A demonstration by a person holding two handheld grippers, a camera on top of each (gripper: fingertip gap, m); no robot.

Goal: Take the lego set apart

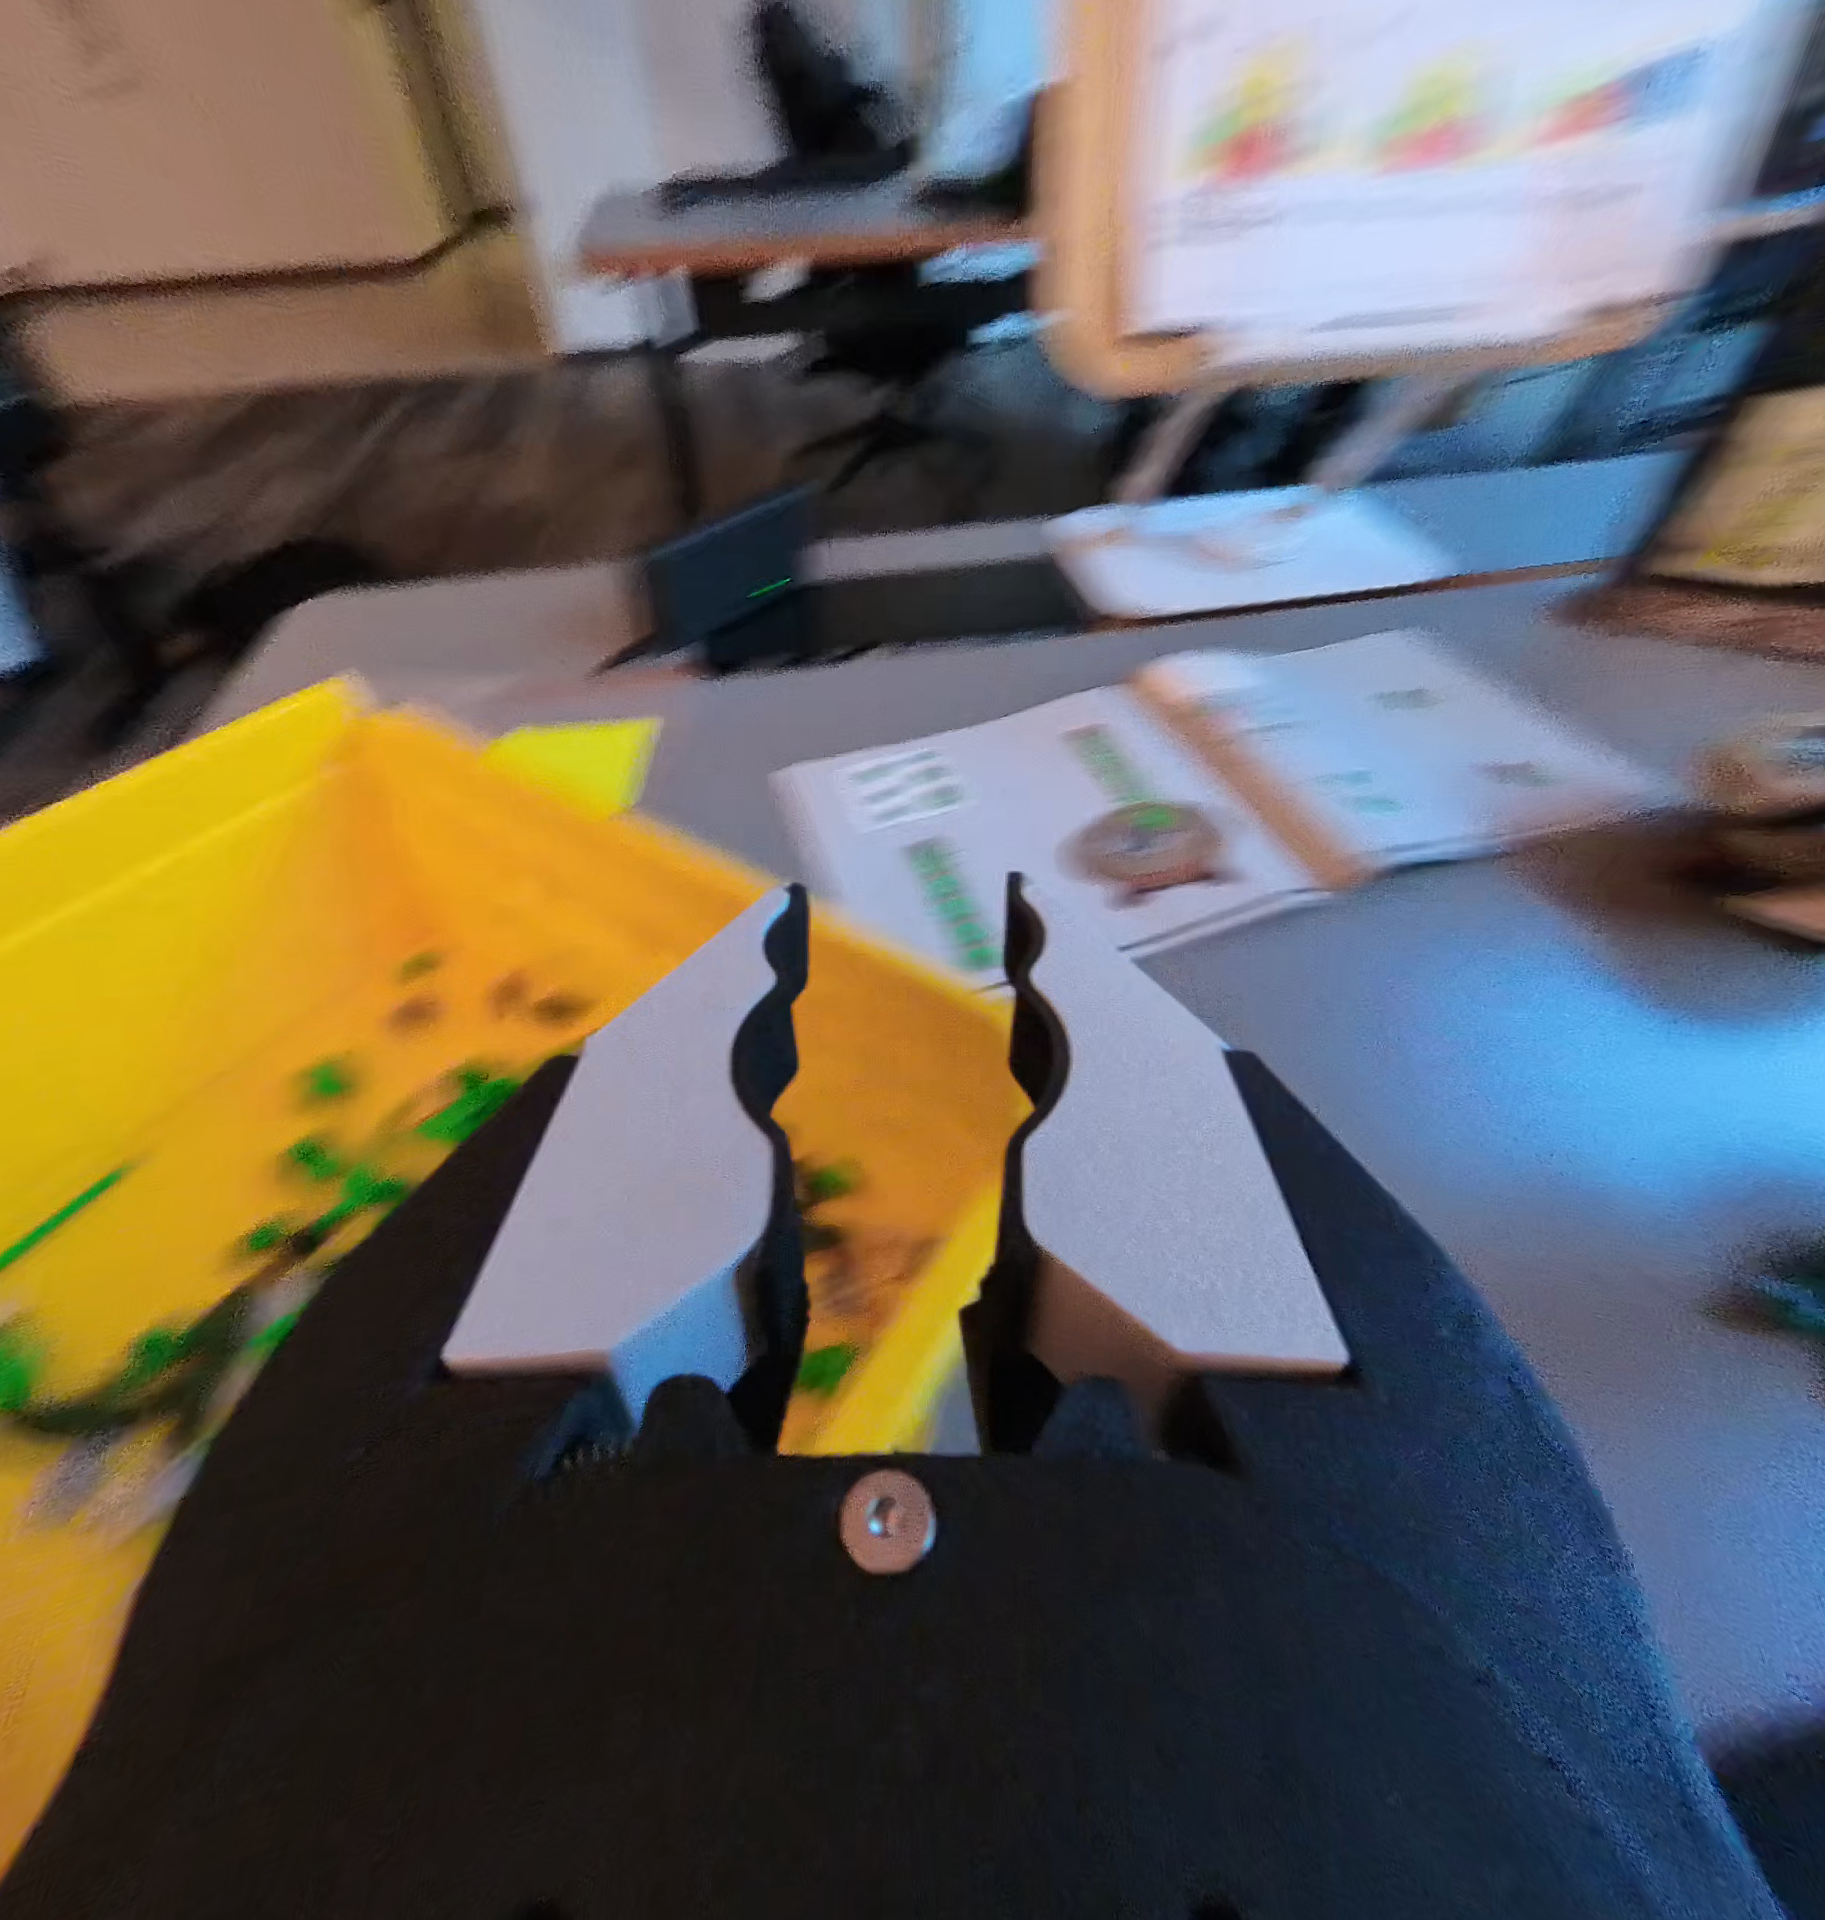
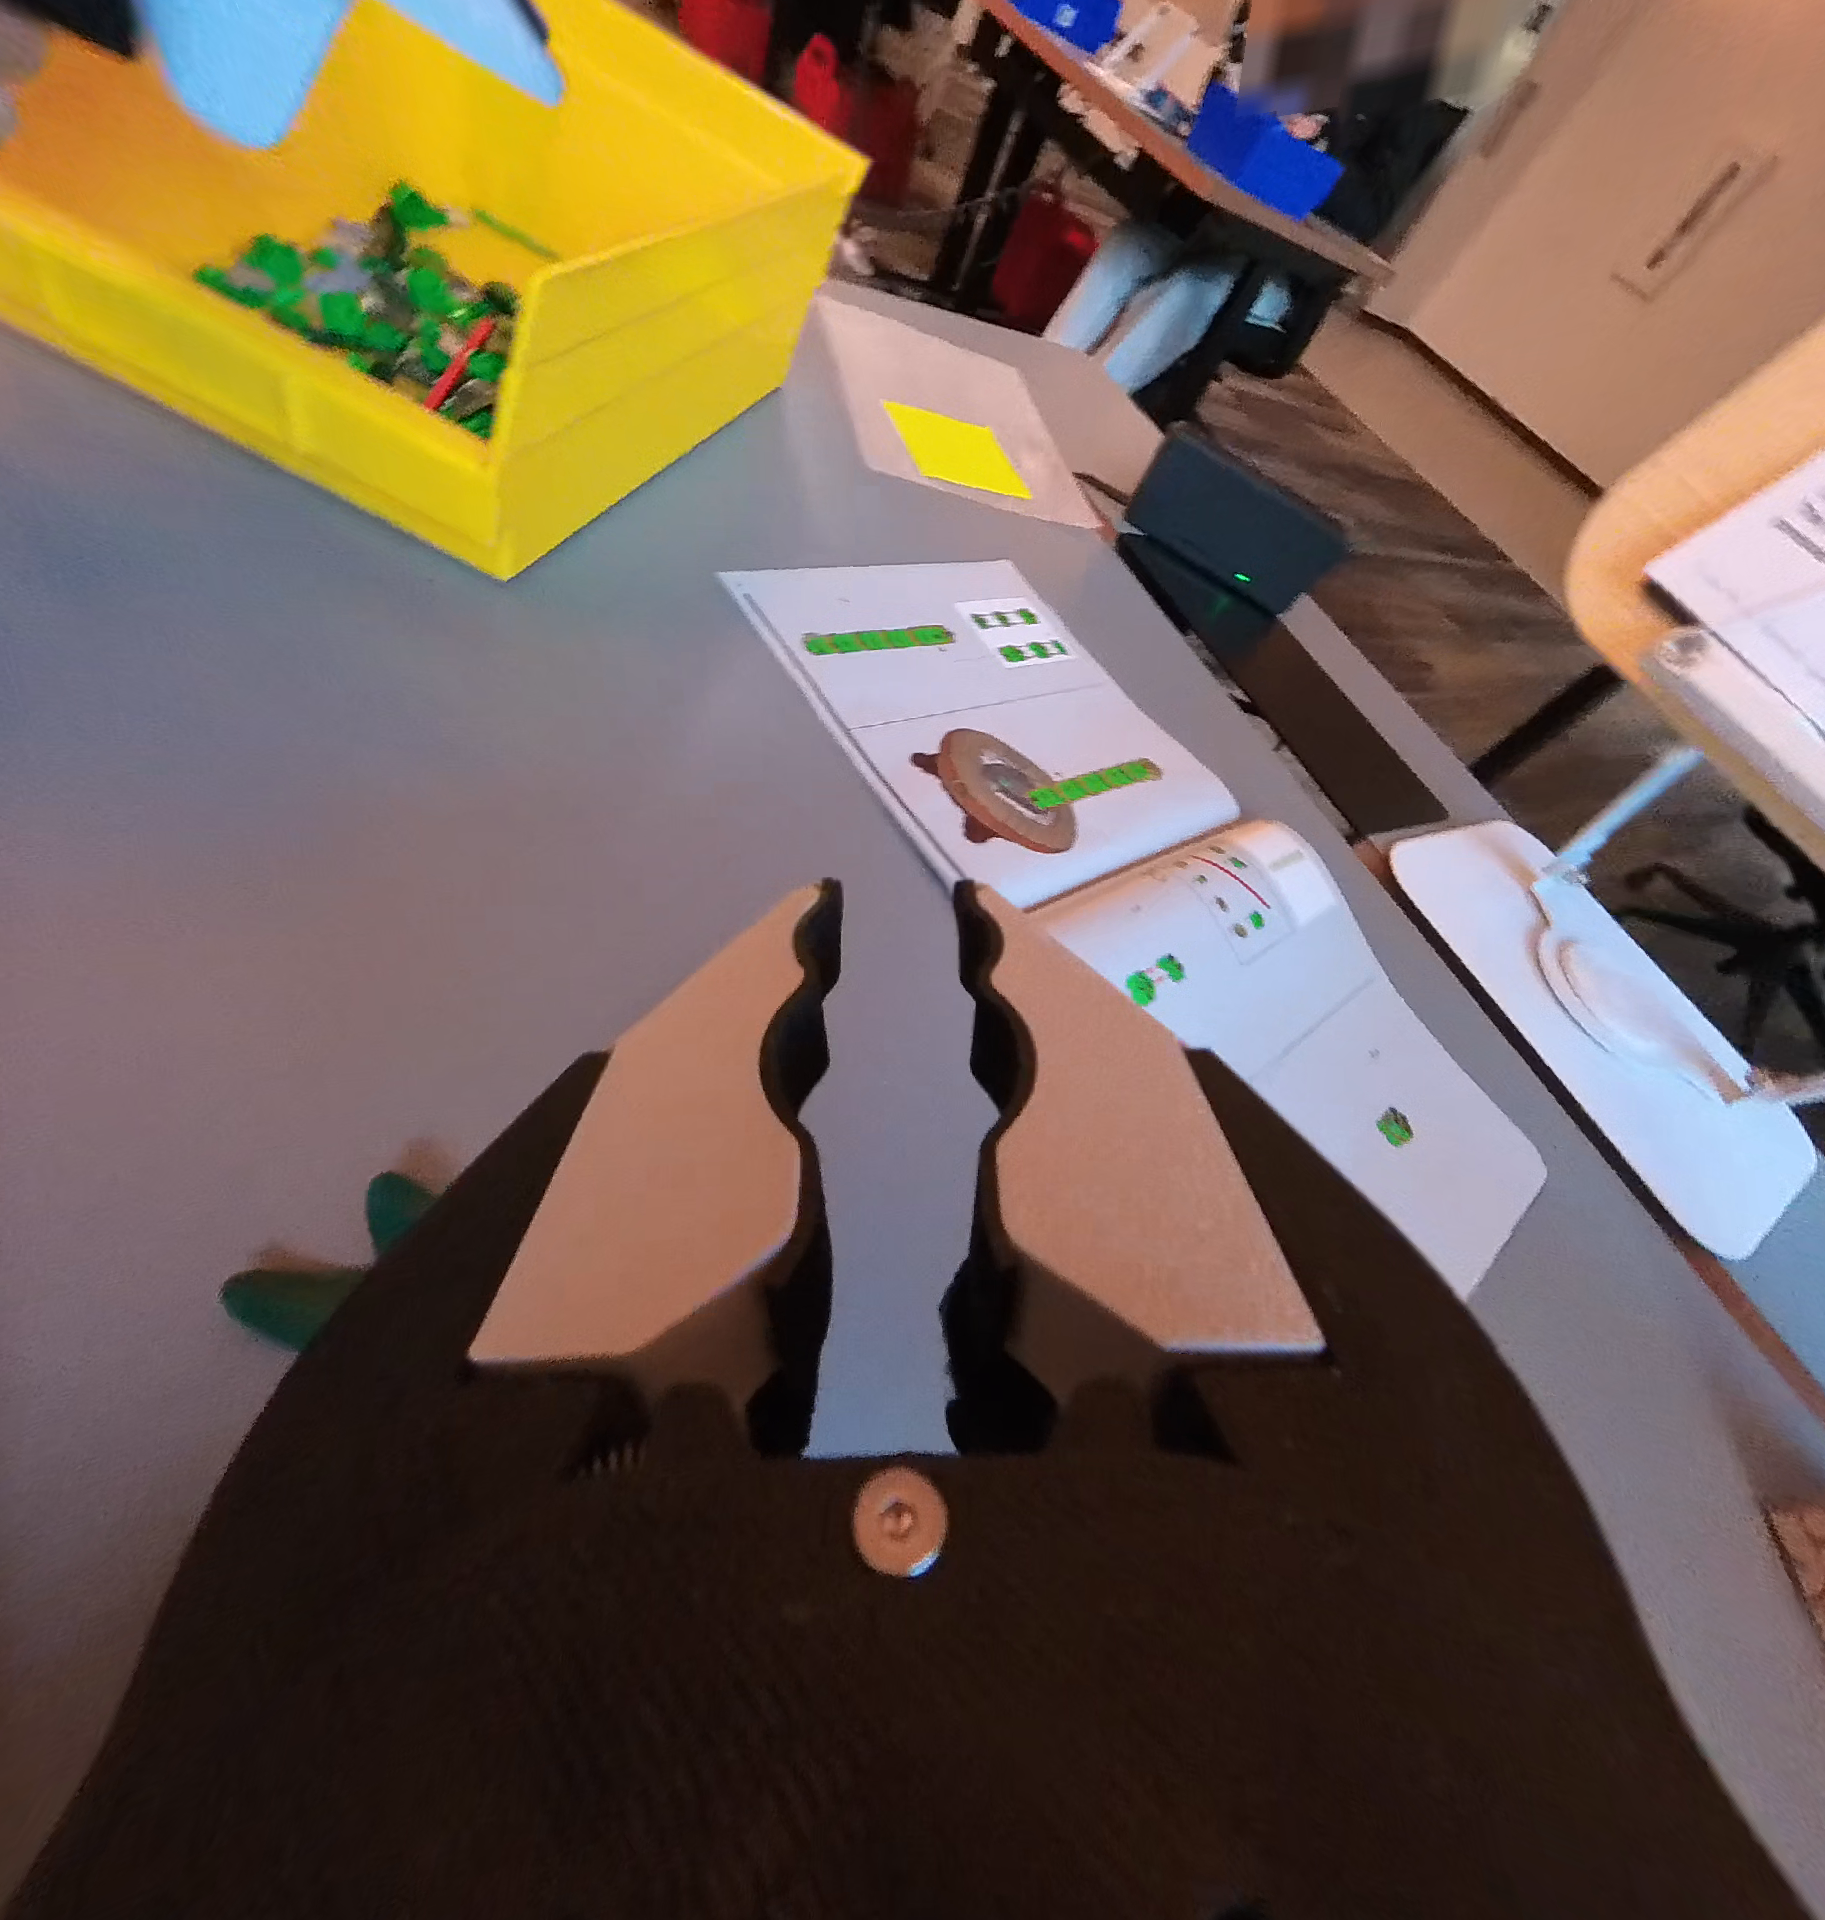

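Note:
A yellow bin [image 2: 617, 343] on the grey table holds several loose green, grey and brown lego pieces [image 2: 368, 301]. In the blurred left wrist view the bin [image 1: 212, 883] lies below and left of my left gripper [image 1: 906, 896], which is open and empty over the bin's right wall. The left gripper also shows above the bin in the right wrist view [image 2: 368, 62]. My right gripper [image 2: 892, 899] is open and empty above bare table. A dark green lego part [image 2: 295, 1299] lies on the table beside it, partly hidden by the gripper body. A blurred green piece [image 1: 1822, 1299] lies at right.
An open instruction booklet [image 2: 1001, 727] lies right of the bin. A yellow note [image 2: 955, 449] sits on the far table edge, with a black device [image 2: 1230, 540] beyond it. A white tray [image 2: 1614, 1039] sits at the right edge. Desks and chairs stand beyond the table. The grippers' ends are close to 25 cm from one another.

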